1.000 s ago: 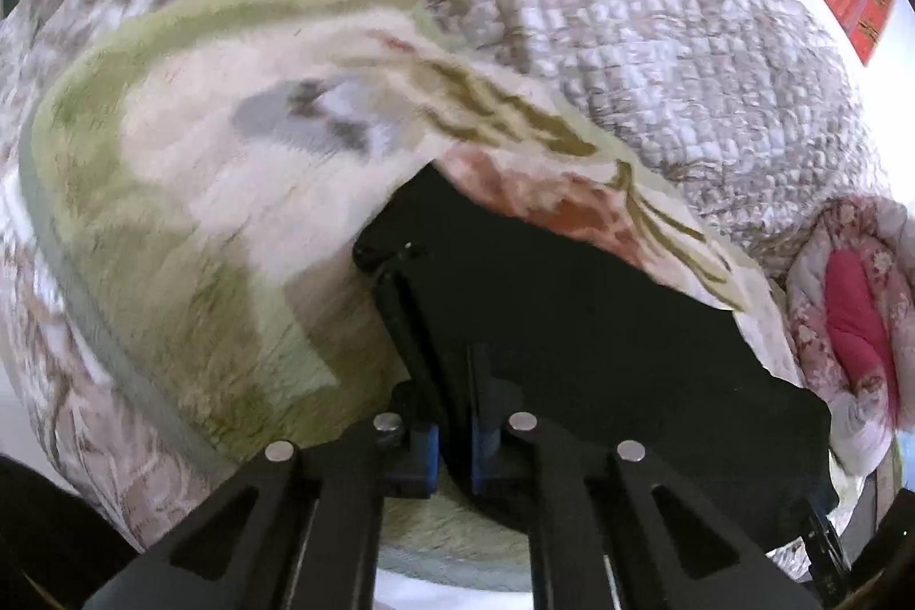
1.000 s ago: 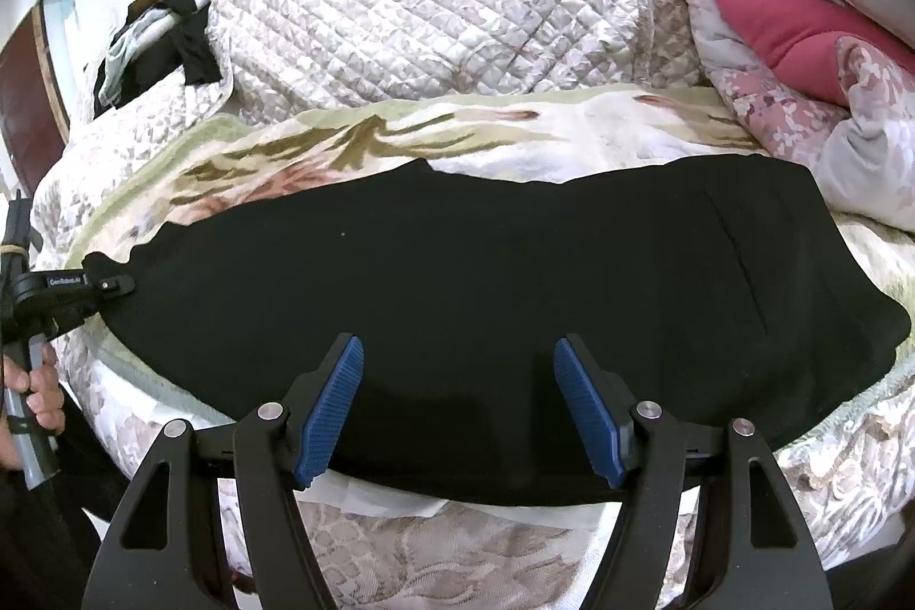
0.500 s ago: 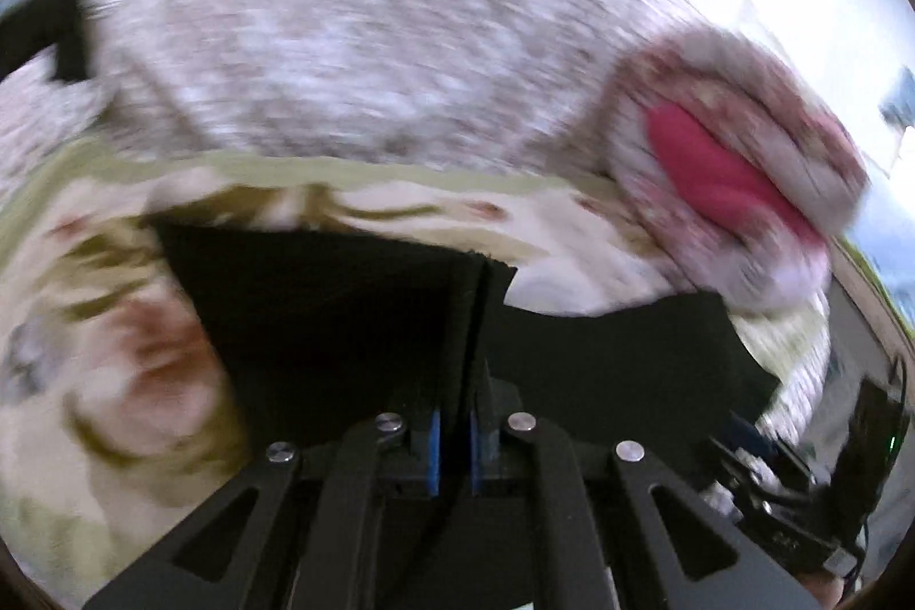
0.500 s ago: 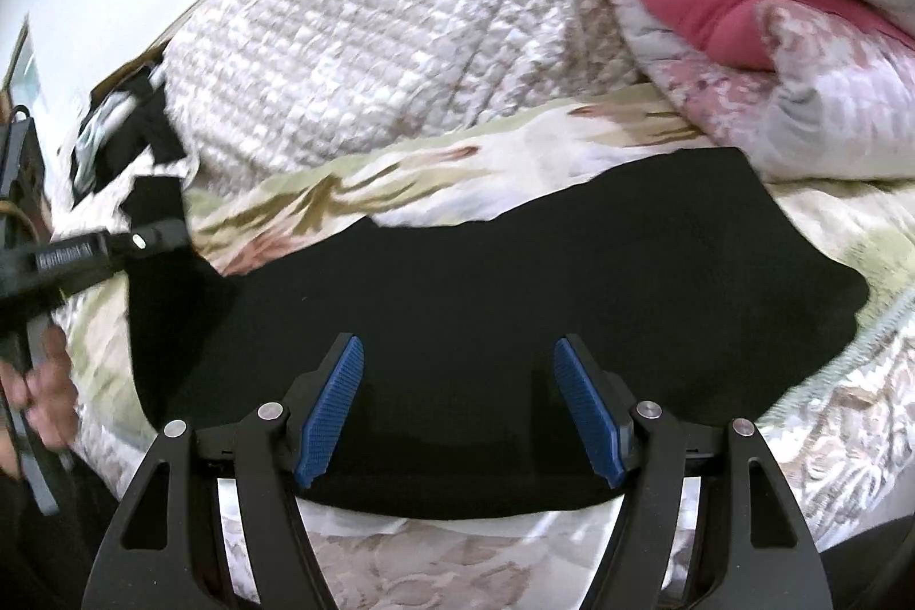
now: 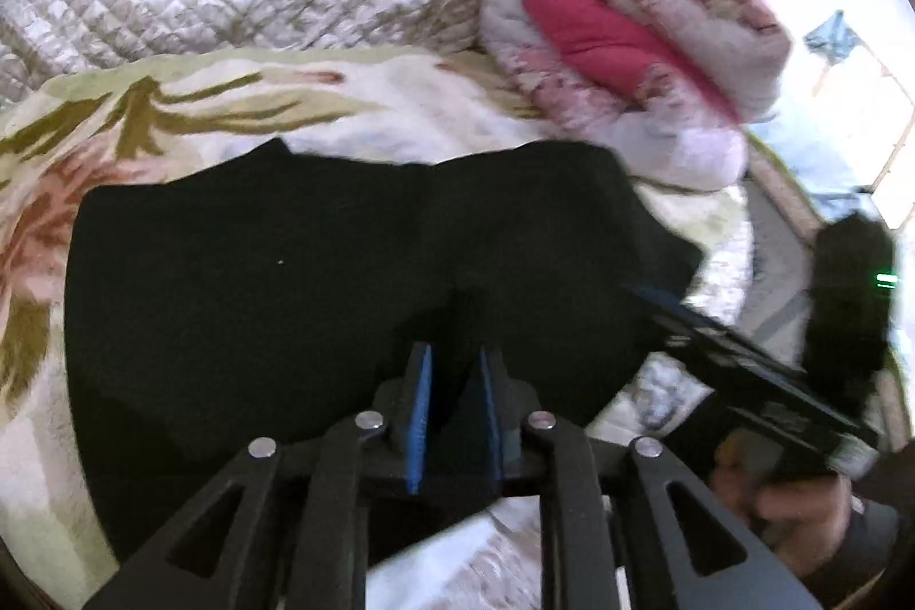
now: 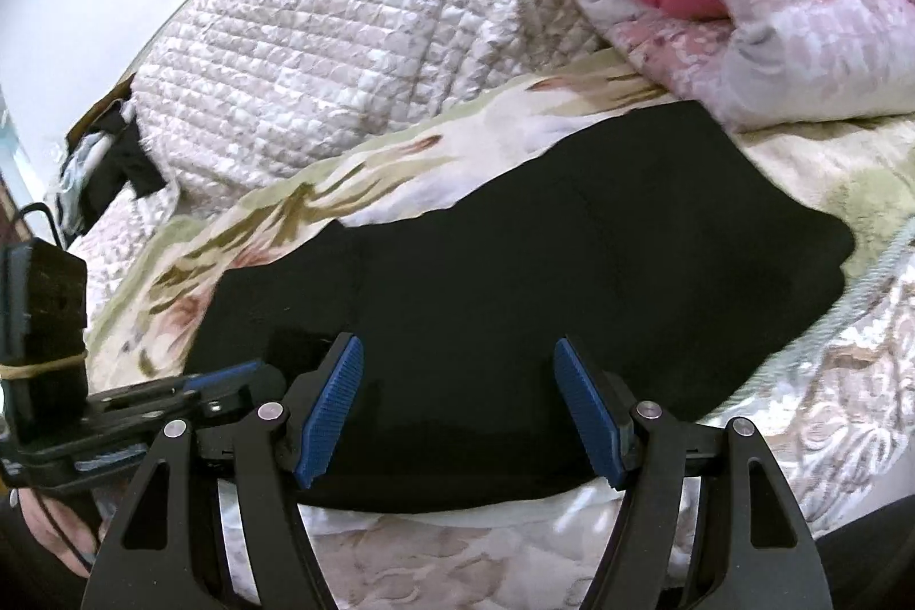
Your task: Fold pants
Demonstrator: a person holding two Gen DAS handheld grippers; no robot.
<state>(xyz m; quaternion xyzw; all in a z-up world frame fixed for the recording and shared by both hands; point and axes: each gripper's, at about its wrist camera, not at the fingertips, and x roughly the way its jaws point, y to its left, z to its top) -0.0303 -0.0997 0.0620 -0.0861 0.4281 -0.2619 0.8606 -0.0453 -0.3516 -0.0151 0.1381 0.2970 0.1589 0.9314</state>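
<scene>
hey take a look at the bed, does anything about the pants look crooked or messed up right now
Somewhat. The black pants lie folded over on the floral blanket, but the far edge is uneven, stepping up toward the pink comforter. The left gripper has a narrow gap over the fabric; the right gripper is open. No damage shows.

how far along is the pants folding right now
Done: the black pants lie doubled over into a shorter shape on the floral blanket. In hand: the left gripper, jaws slightly parted, sits at the near edge. The right gripper hovers open. Left: probably another fold and smoothing.
</scene>
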